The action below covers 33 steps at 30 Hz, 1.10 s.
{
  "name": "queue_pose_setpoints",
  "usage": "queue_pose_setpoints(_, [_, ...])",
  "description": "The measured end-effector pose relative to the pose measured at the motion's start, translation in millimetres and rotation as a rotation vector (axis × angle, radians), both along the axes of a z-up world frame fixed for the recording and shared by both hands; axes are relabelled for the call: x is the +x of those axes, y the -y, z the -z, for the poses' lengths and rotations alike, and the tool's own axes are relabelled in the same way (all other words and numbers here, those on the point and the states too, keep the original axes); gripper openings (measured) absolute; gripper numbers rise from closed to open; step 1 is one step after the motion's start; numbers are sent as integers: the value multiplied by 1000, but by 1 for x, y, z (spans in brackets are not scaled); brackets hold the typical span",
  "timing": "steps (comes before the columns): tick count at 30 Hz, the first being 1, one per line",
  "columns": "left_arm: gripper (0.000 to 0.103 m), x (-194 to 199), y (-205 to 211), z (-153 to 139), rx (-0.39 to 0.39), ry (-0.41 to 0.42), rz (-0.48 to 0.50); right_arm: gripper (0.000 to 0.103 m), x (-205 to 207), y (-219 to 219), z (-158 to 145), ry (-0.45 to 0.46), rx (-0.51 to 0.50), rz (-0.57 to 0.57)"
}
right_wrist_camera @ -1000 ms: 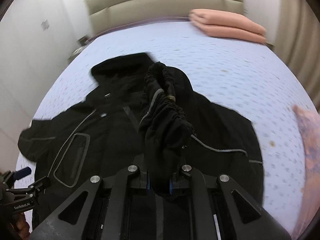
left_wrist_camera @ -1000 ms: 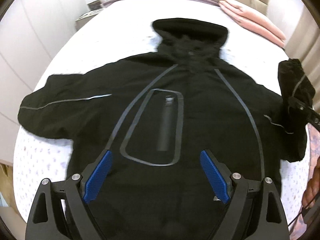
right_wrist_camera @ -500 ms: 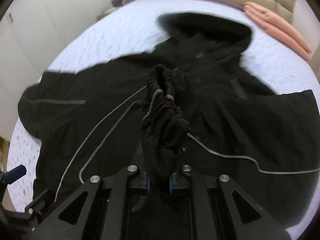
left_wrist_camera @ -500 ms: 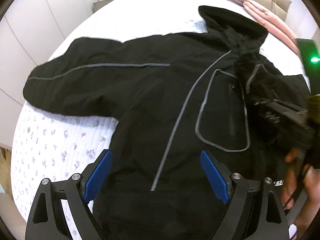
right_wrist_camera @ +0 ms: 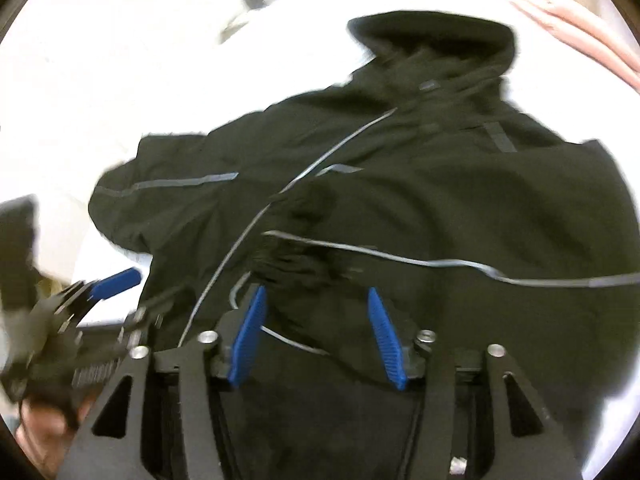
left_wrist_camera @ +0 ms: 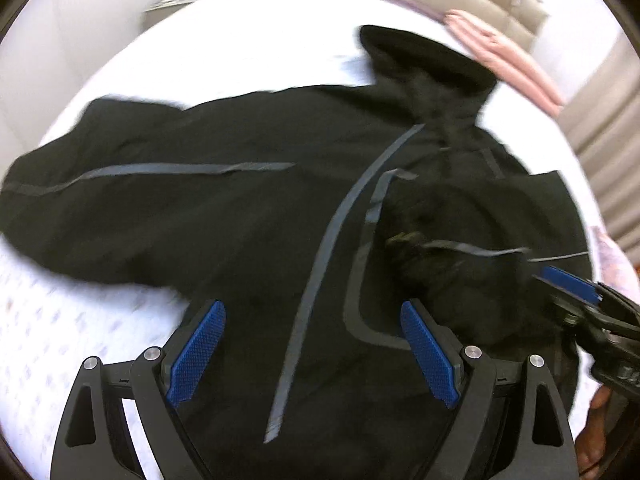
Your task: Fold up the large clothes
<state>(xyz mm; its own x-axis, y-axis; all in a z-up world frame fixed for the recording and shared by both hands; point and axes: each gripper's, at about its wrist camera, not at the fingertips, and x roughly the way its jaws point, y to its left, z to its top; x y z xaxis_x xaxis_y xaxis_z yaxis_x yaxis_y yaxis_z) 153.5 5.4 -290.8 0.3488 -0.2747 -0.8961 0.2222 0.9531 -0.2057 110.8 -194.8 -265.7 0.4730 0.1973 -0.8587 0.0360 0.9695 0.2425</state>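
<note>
The black jacket point(left_wrist_camera: 248, 216) lies spread on the bed point(left_wrist_camera: 80, 336), hood toward the headboard edge. Its right sleeve is folded across the chest, the gathered cuff point(right_wrist_camera: 296, 256) lying just ahead of the right gripper point(right_wrist_camera: 314, 334), whose fingers point(right_wrist_camera: 248, 336) are parted and hold nothing. The left gripper point(left_wrist_camera: 316, 354) hovers over the hem, fingers spread and empty. The other sleeve point(left_wrist_camera: 120, 172) stretches long toward the bed's left edge, so the left hand is nearer for folding it inward.

Left hand-held gripper point(left_wrist_camera: 314, 354) held with its jaws wide apart; right hand-held gripper point(right_wrist_camera: 316, 334) likewise spread, gripping nothing.
</note>
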Motion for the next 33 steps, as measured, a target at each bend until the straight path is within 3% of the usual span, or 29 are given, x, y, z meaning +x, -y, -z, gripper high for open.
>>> queue_pose_setpoints(4, [90,18,36,9,-64,-18,103,66,-12,63,-12,32,-85,179])
queue_pose_setpoints(6, [90,25,50,17,-82,-45,138,64,-13,99,4,-15,-144,289])
queue_pose_setpoints(7, [90,28,51,18,-98,-45,144,53,-12,114,15,-43,-146,326])
queue_pose_setpoints(10, [89,37,59,31,-150,-90,146,39,-11,148,53,-109,-113,386])
queue_pose_setpoints(12, [69,43,63,40,-163,-107,148,38,-10,154,72,-134,-58,408])
queue_pose_setpoints(14, [49,49,71,50,-178,-136,171,38,-6,149,79,-147,-73,401])
queue_pose_setpoints(16, [41,49,75,49,-166,-117,179,40,-7,138,79,-147,-110,392])
queue_pose_setpoints(18, [24,51,73,40,-185,-96,187,41,-4,135,79,-152,-105,387])
queue_pose_setpoints(23, [22,73,44,-21,-264,52,135,46,-7,134,56,-123,-30,361])
queue_pose_setpoints(26, [22,93,21,-33,-287,72,119,56,-11,135,36,-59,-30,370])
queue_pose_setpoints(29, [23,109,12,-4,-219,-8,148,56,-2,141,43,-73,-43,384])
queue_pose_setpoints(33, [31,105,17,54,-63,-95,167,55,21,143,83,-182,-95,377])
